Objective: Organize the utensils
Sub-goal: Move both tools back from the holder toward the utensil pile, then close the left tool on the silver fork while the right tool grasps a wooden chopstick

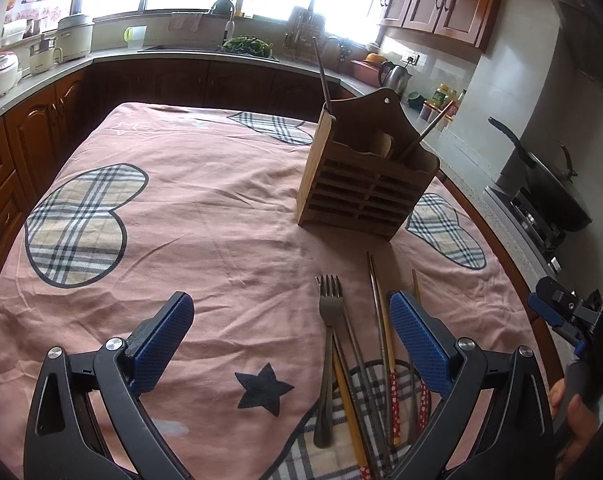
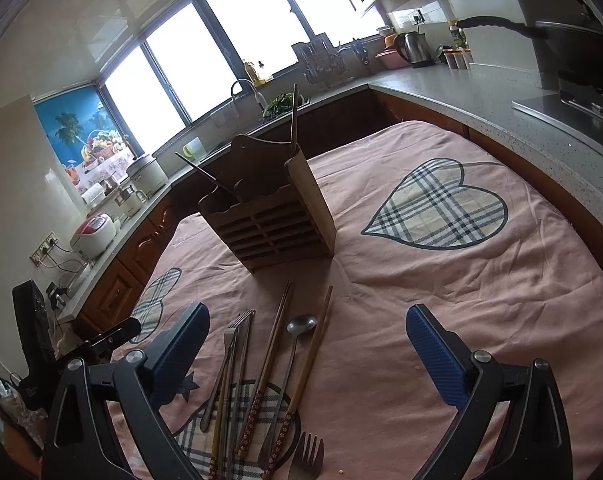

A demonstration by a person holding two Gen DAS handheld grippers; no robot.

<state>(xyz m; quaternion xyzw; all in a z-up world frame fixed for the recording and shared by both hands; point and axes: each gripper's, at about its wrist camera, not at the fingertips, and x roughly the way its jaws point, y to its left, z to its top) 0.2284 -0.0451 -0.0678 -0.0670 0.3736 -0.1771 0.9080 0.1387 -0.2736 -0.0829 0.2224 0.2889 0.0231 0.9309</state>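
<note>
Both grippers, the left gripper [image 1: 291, 324] and the right gripper [image 2: 307, 330], hover spread wide and hold nothing. The loose utensils [image 2: 261, 380], forks, a spoon and chopsticks, lie on the pink cloth [image 1: 221, 200] of the surface, just before the wooden holder [image 1: 365, 184].

Clothed table [image 1: 189, 208]: wooden caddy [image 1: 365, 192], utensils [image 2: 261, 380]

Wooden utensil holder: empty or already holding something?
Not empty. The wooden utensil holder stands upright on the pink cloth with two long handles sticking out of its top; what they are cannot be told.
</note>
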